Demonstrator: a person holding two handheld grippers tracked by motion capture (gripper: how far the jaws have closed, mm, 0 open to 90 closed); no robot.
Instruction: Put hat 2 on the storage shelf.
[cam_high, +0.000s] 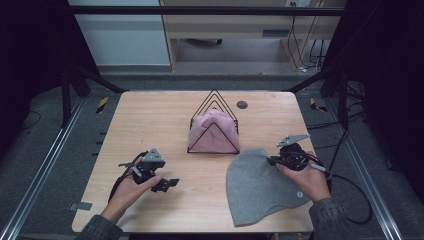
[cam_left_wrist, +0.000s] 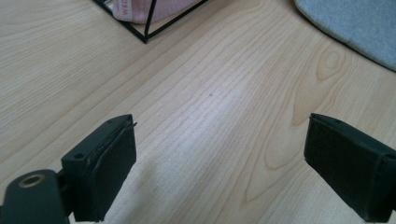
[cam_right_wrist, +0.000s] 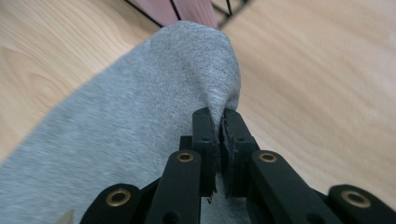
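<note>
Grey knit beanie (cam_high: 257, 187), soft jersey fabric with a rounded crown, is lying flat at the near right of the pale wooden table (cam_high: 150, 125), just in front of the black wire triangular rack (cam_high: 214, 102).

You are pinching its top edge with the right gripper (cam_right_wrist: 219, 122); jaws are closed tight on a small fold of cloth, and the fabric is peaking up into a ridge from the pinch. Judging by that, the bite is shallow, so you are best lifting slowly and straight, letting the cloth peel off the table rather than jerking it. Keeping the pull in line with the jaws should stop the fold sliding out.

Left gripper (cam_left_wrist: 219, 158) is hovering low over bare wood at the near left, jaws standing wide apart with nothing between them. You are free to bring it across to take the opposite rim if the cap starts sagging.

Pink folded knit hat (cam_high: 214, 132) is already sitting inside the rack, filling much of it, touching the wire front. Expect a snug fit beside it.

Beanie surface is looking matte, limp, with a small pale tag (cam_high: 300, 195) near your right hand (cam_high: 307, 177).
</note>
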